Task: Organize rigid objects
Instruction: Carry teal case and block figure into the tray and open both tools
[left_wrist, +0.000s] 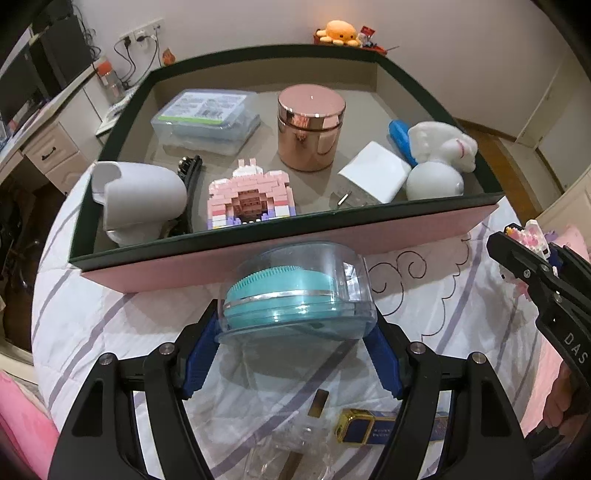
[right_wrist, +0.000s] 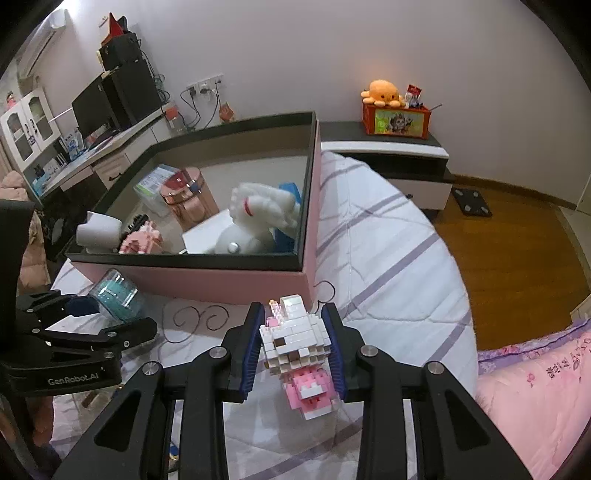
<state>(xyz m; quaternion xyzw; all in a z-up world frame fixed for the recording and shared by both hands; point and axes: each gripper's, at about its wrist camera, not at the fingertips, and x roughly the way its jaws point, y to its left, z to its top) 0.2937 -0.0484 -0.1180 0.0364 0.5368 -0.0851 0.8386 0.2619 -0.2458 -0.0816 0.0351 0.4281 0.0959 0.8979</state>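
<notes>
Pinching one clear-cased teal brush in left gripper, one brick figure in right gripper — two brick figures counting the boxed pink one, its base lying hidden behind box rim.

Right claw grips white-pink brick figure.

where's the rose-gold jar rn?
Left wrist view: the rose-gold jar stands upright inside the pink box, mid-back, between the clear plastic case and the white plush.
</notes>
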